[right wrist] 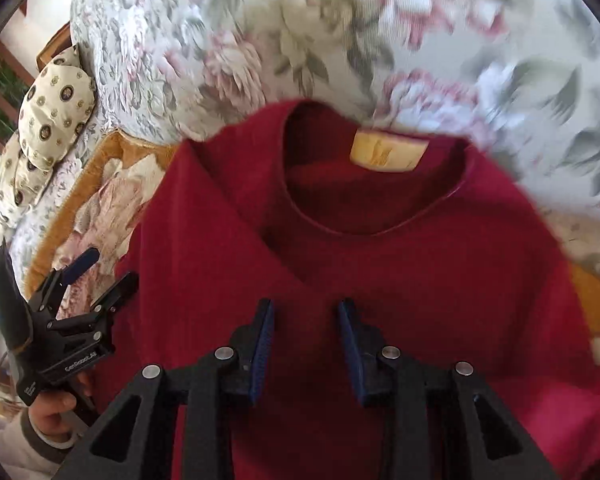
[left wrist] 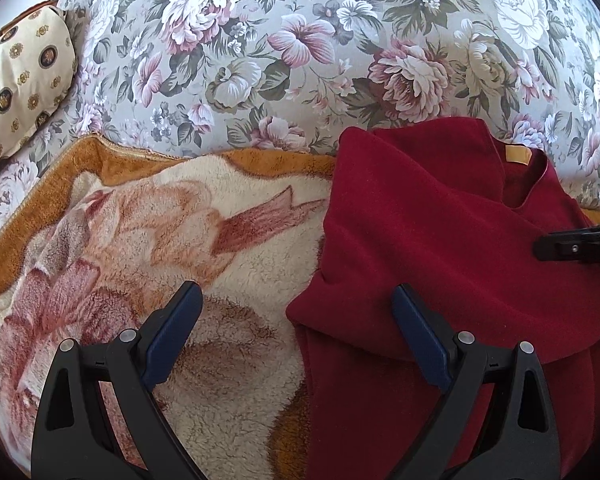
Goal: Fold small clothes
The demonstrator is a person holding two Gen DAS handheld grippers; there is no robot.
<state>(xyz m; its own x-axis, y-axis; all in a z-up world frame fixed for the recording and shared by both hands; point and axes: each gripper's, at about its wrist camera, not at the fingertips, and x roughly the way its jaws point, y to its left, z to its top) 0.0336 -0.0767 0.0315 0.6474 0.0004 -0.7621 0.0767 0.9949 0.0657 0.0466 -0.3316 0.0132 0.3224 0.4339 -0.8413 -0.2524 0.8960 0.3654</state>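
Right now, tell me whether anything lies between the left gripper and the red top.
Nothing visible does. The left gripper is open over the fleece blanket, with the red top and its left edge right beside one finger. Only bare blanket shows between the fingers.

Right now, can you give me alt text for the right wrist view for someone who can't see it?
A dark red top with a tan neck label lies partly folded on a floral sofa, its left side folded across the front. The right gripper hangs over it, fingers slightly apart, nothing between them. The left gripper is open at the left edge.
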